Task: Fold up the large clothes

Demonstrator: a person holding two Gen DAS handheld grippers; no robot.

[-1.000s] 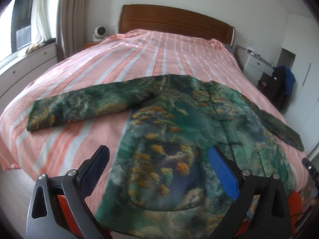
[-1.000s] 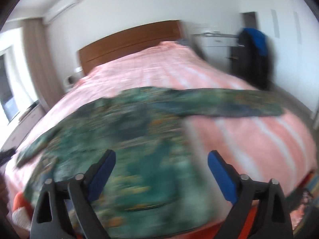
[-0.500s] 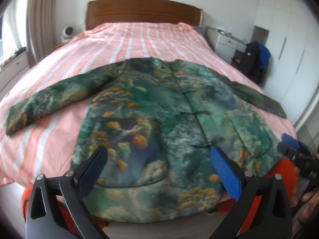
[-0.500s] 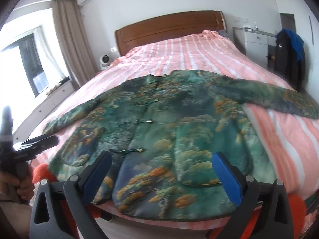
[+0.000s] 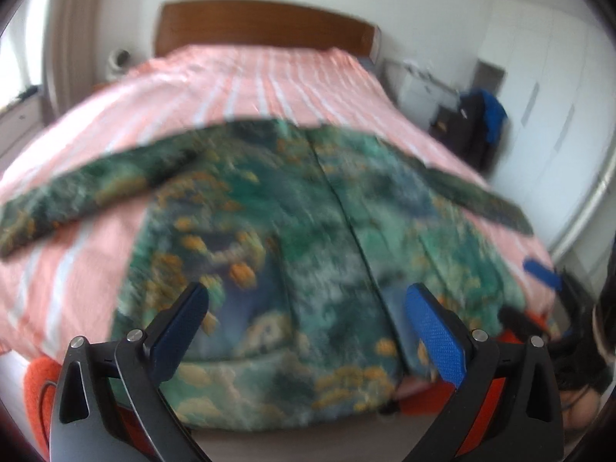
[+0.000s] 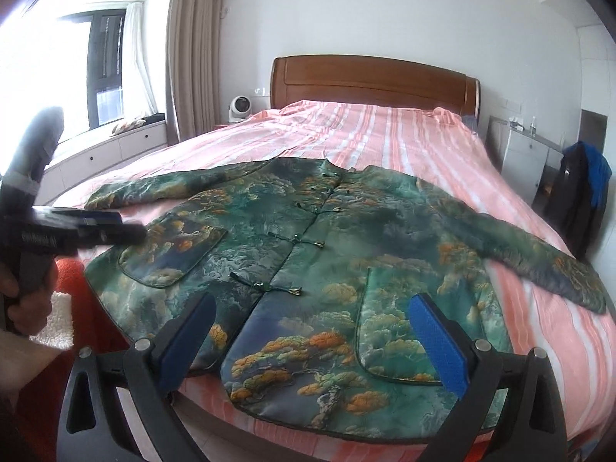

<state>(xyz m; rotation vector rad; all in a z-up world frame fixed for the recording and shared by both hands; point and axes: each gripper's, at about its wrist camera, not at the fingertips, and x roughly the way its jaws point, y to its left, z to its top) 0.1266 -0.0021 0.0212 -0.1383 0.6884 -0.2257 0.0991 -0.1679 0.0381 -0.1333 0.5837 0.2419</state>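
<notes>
A green patterned jacket [image 6: 319, 254] with orange tree prints lies flat, front up, sleeves spread, on the pink striped bed [image 6: 385, 138]. It also shows, blurred, in the left wrist view [image 5: 292, 231]. My left gripper [image 5: 308, 327] is open and empty, above the jacket's hem; it also appears at the left of the right wrist view [image 6: 96, 227]. My right gripper [image 6: 312, 338] is open and empty, just above the hem near the right pocket. Its blue finger [image 5: 543, 273] shows at the right edge of the left wrist view.
A wooden headboard [image 6: 373, 81] stands at the far end. A window bench with drawers [image 6: 111, 150] runs along the left. A white cabinet [image 6: 527, 154] and a chair with dark and blue clothes [image 6: 581, 196] stand on the right.
Both grippers have kept swinging about at the foot of the bed. The left view is now blurred from motion. The jacket has not moved, and both grippers stay open.
</notes>
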